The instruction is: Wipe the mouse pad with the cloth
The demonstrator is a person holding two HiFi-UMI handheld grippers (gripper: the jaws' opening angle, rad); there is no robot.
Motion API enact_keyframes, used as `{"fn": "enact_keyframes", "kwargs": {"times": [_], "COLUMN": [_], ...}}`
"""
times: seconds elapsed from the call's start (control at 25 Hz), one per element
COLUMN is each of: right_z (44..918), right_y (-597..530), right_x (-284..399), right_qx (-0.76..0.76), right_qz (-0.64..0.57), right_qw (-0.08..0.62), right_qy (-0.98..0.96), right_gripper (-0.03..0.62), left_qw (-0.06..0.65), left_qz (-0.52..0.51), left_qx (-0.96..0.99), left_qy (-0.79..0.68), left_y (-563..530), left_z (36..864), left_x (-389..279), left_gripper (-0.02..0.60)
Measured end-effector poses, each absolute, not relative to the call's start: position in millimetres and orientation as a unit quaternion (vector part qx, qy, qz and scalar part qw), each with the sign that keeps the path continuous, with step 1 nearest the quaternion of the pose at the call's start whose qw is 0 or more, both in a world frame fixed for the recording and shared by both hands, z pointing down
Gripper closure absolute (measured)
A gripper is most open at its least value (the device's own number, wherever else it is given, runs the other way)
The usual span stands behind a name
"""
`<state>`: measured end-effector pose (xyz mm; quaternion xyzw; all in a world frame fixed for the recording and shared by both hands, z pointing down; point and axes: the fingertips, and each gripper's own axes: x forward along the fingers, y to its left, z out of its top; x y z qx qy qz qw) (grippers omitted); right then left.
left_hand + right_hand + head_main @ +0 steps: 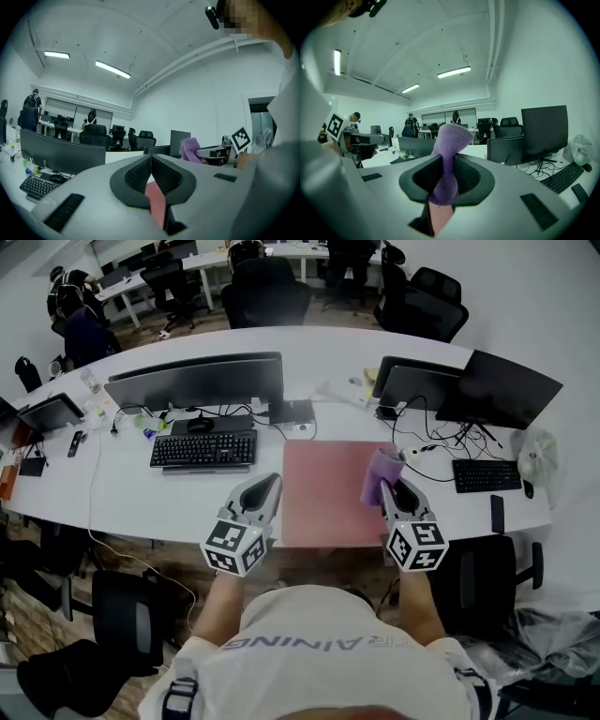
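Note:
A pink mouse pad lies on the white desk in front of me. A purple cloth is pinched in my right gripper, which is held above the pad's right edge; in the right gripper view the cloth stands up between the jaws. My left gripper hovers at the pad's left edge, jaws shut with nothing between them. A sliver of pink pad shows beneath the jaws in each gripper view.
A black keyboard and a wide monitor sit left of the pad. Two monitors, cables and a second keyboard are at the right. Office chairs stand behind the desk and below its near edge.

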<state>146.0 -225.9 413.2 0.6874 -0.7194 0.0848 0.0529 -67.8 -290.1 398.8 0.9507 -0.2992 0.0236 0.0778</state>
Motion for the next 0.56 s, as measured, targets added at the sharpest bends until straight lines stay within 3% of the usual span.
{"fn": "enact_keyframes", "kwargs": {"times": [0.56], "right_z": [409.8], "right_y": [-216.1], "right_x": [147.1], "right_qx": [0.689], "right_qz": [0.087], "right_qw": [0.066], "right_qy": [-0.716], "right_gripper": [0.503], "left_qw": [0.071], "left_qz": [0.014], "left_qx": [0.952], "left_qy": [-0.299], "left_y": [-276.3], "left_z": [394.1], "left_x": [-64.6], "left_gripper": [0.549]}}
